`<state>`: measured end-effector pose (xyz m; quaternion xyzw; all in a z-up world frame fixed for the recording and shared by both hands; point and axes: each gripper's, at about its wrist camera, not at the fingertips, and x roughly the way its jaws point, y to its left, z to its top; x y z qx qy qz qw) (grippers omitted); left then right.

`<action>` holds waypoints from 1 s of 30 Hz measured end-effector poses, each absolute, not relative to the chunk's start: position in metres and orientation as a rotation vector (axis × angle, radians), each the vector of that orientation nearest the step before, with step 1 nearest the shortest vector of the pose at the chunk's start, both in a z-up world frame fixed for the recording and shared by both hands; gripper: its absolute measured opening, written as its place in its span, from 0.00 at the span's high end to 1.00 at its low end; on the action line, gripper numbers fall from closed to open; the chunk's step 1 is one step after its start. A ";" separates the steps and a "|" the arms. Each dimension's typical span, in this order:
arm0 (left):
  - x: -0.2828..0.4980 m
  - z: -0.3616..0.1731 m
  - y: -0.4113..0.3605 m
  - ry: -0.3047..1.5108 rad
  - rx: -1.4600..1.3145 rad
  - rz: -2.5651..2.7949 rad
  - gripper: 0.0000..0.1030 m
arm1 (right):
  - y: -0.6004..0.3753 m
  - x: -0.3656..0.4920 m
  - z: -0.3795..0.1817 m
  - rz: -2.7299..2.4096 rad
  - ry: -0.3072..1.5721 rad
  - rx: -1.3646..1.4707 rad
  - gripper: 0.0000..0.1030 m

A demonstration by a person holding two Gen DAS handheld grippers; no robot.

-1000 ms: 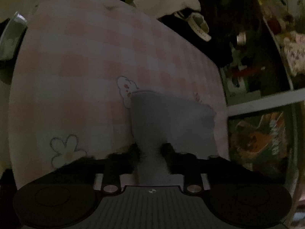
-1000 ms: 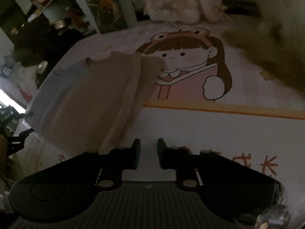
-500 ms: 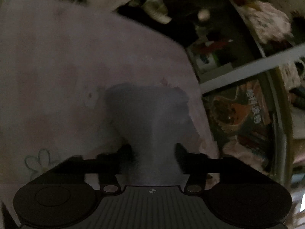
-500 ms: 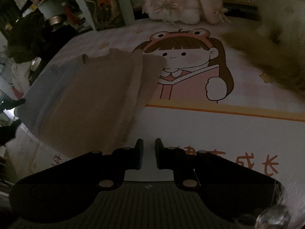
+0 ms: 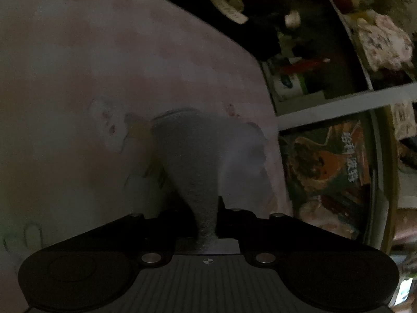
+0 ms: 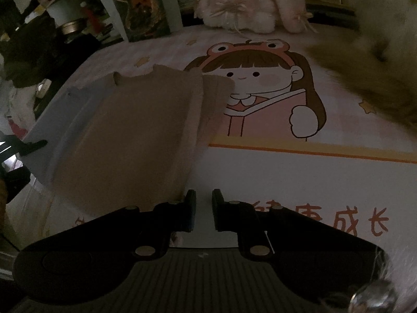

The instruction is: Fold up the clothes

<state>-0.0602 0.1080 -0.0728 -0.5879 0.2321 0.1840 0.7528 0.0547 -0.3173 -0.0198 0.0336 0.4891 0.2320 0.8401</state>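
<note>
Pinching a bunched fold of grey fabric, the left gripper is closing its jaws on the garment, a tan-and-grey top lying flat on the cartoon-printed bedsheet, just left of the printed girl. The right gripper hovers over bare sheet beside the garment's near hem, its fingers narrow and holding nothing. Judged from here, the thin pinch could slip as the fold is carried, dropping the sleeve askew; with the hem beside the printed girl unpinned, the whole top may drag and bunch. Dim light hides the edges.
</note>
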 end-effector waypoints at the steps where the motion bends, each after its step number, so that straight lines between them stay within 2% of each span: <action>1: -0.060 -0.071 0.111 0.507 -1.272 0.401 0.92 | -0.316 0.055 -0.019 0.485 1.033 0.069 0.85; 5: -0.058 -0.062 0.127 0.535 -1.213 0.403 0.92 | -0.310 0.058 -0.005 0.458 0.968 0.060 0.62; 9: -0.055 -0.056 0.139 0.560 -1.159 0.398 0.92 | -0.287 0.063 0.012 0.529 0.904 0.035 0.47; 10: -0.055 -0.056 0.141 0.562 -1.156 0.399 0.92 | -0.279 0.064 0.013 0.551 0.899 0.023 0.46; 13: -0.055 -0.055 0.146 0.560 -1.151 0.408 0.92 | -0.257 0.067 0.008 0.581 0.908 -0.032 0.49; 14: -0.056 -0.055 0.147 0.558 -1.150 0.410 0.92 | -0.254 0.070 0.004 0.576 0.925 -0.041 0.53; 15: -0.055 -0.055 0.147 0.560 -1.143 0.409 0.92 | -0.251 0.073 0.000 0.559 0.944 -0.050 0.62; 19: -0.053 -0.050 0.145 0.568 -1.096 0.403 0.92 | -0.255 0.079 -0.011 0.562 0.978 -0.032 0.68; 21: -0.052 -0.041 0.141 0.553 -1.056 0.391 0.92 | -0.255 0.079 -0.012 0.585 0.981 -0.026 0.77; 24: -0.051 -0.020 0.128 0.526 -0.971 0.360 0.92 | -0.255 0.079 -0.014 0.609 0.986 -0.017 0.82; 30: -0.045 0.021 0.093 0.486 -0.802 0.295 0.92 | -0.265 0.087 -0.021 0.652 1.015 0.072 0.82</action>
